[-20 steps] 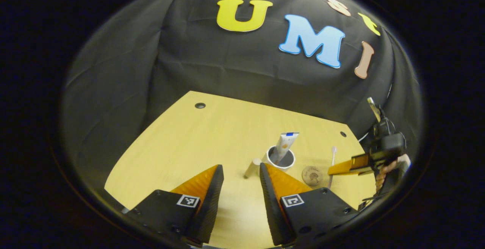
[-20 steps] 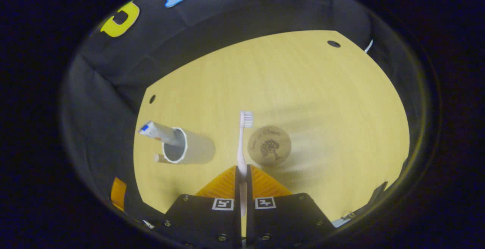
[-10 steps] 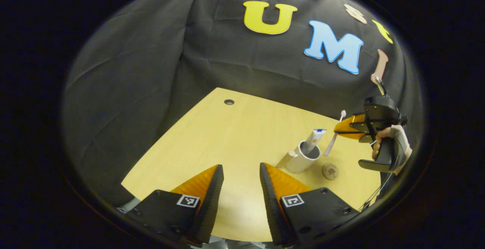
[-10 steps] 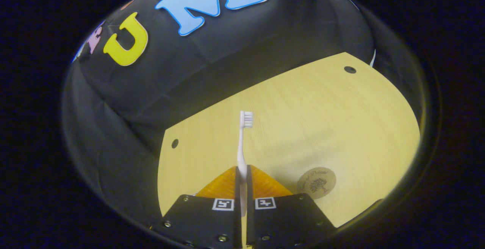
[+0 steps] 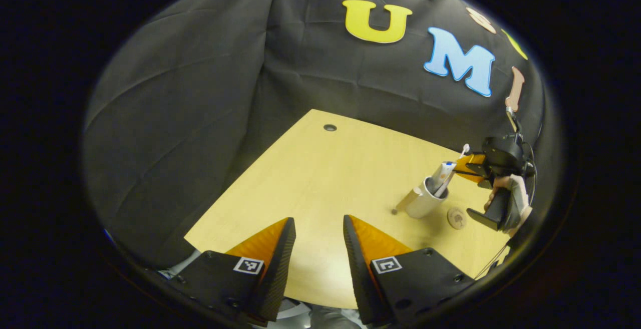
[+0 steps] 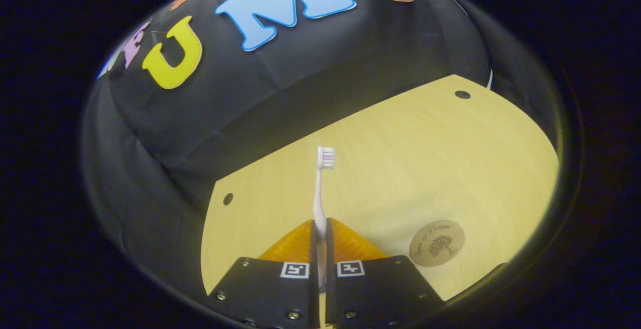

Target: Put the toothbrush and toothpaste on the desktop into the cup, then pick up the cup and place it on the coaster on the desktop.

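On the desk (image 5: pixel 320 179) the left gripper (image 5: pixel 318 234) hovers with fingers apart, the right gripper (image 6: pixel 318 229) is clamped on the toothbrush (image 6: pixel 320 184), whose lower end dips into the cup (image 5: pixel 423 201) holding the toothpaste (image 5: pixel 443 175), beside the coaster (image 6: pixel 437 243).
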